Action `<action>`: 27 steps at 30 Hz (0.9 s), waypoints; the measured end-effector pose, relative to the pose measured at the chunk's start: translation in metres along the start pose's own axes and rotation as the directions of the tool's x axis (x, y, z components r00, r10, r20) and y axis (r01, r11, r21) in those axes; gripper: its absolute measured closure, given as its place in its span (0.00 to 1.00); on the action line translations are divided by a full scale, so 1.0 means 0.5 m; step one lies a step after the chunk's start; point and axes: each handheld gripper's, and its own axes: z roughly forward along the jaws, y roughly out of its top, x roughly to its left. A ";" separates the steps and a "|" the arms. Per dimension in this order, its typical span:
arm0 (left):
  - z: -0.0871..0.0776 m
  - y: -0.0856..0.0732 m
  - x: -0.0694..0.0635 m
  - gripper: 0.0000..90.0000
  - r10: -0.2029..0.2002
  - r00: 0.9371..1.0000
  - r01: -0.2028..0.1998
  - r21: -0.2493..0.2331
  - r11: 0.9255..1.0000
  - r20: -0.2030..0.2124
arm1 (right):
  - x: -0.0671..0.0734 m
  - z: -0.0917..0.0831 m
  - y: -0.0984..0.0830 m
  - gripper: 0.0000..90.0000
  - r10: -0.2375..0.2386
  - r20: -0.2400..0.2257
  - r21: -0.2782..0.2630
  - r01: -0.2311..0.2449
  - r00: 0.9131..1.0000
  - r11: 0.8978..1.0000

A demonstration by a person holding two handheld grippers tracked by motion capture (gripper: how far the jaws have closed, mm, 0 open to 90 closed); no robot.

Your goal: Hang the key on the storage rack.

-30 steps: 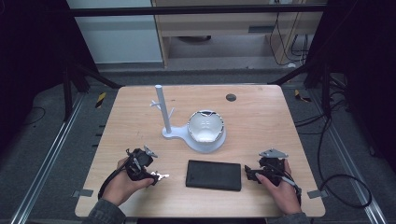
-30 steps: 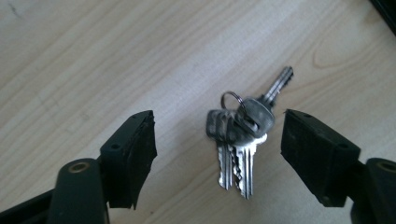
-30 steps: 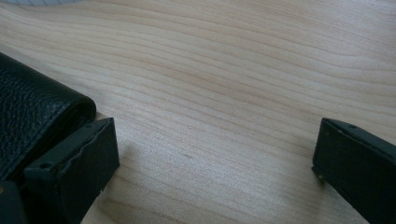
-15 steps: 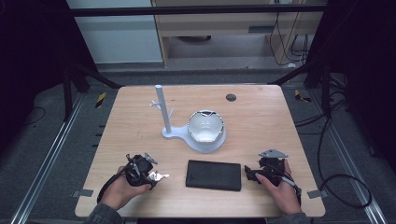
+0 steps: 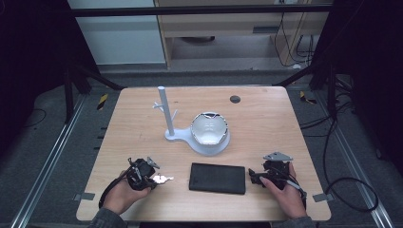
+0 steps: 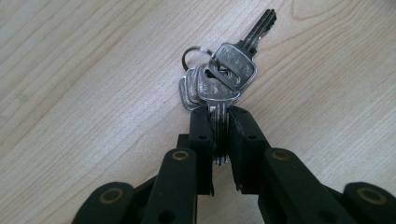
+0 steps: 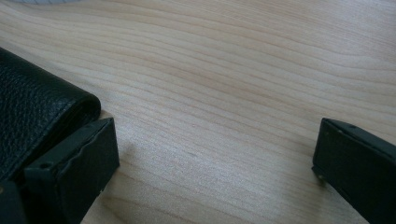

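A bunch of silver keys (image 6: 219, 84) on a ring lies on the wooden table (image 5: 266, 123) near its front left. My left gripper (image 6: 220, 126) has just been closing, and its pads now press on the key blades between them. In the high view the keys (image 5: 164, 179) stick out to the right of that left gripper (image 5: 153, 179). A black leather wallet (image 5: 217, 178) lies flat at the front centre. My right gripper (image 5: 252, 178) rests at the wallet's right end. Up close the right gripper (image 7: 215, 154) stands wide open over bare wood, its left finger beside the wallet (image 7: 32, 116).
A white stand (image 5: 164, 111) with a tall post and small pegs rises mid-table. Its base joins a white round dish (image 5: 209, 130). A small dark disc (image 5: 235, 99) sits near the far edge. Bare wood stretches to the left and right of the stand.
The left gripper's jaws have closed onto the keys, and the left hand has shifted slightly toward the near edge. The right hand and the wallet have stayed put.
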 end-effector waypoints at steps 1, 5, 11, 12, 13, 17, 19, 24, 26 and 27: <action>-0.001 0.000 0.000 0.89 0.008 1.000 -0.008 0.002 1.000 0.000 | 0.000 0.000 0.000 0.01 0.000 0.000 0.000 0.000 1.000 1.000; -0.003 0.004 -0.001 0.89 0.015 1.000 -0.015 0.005 1.000 0.007 | 0.000 0.000 0.000 0.00 -0.002 0.001 0.000 0.002 1.000 1.000; -0.021 0.010 -0.001 0.89 0.048 0.999 -0.048 0.011 0.999 -0.006 | 0.000 0.000 0.000 0.00 -0.002 -0.001 0.001 0.002 1.000 1.000; -0.018 0.010 -0.001 0.89 0.058 0.998 -0.058 0.026 0.998 -0.006 | 0.000 0.000 0.000 0.00 -0.001 -0.003 0.001 0.001 1.000 1.000; -0.014 0.010 0.000 0.89 0.068 0.998 -0.067 0.041 0.997 -0.006 | 0.000 0.000 0.000 0.00 0.000 -0.003 0.001 0.000 1.000 1.000; -0.017 0.012 -0.004 0.89 0.073 0.997 -0.073 0.032 0.997 -0.001 | 0.000 0.000 0.000 0.00 -0.001 -0.003 0.001 0.001 1.000 1.000; -0.021 0.012 -0.004 0.89 0.063 0.998 -0.063 0.012 0.998 0.001 | 0.000 0.000 0.000 0.00 -0.001 -0.003 0.001 0.001 1.000 1.000; -0.014 0.005 -0.002 0.86 0.033 0.999 -0.033 0.016 0.999 0.004 | 0.001 0.000 0.000 0.00 -0.002 -0.004 0.001 0.002 1.000 1.000; -0.012 0.004 -0.005 0.72 0.023 1.000 -0.023 0.008 1.000 -0.010 | 0.001 0.000 0.000 0.00 -0.002 -0.004 0.002 0.002 1.000 1.000; -0.011 0.004 -0.007 0.68 0.022 1.000 -0.022 0.001 1.000 -0.014 | 0.001 0.000 0.000 0.00 -0.002 -0.004 0.001 0.002 1.000 1.000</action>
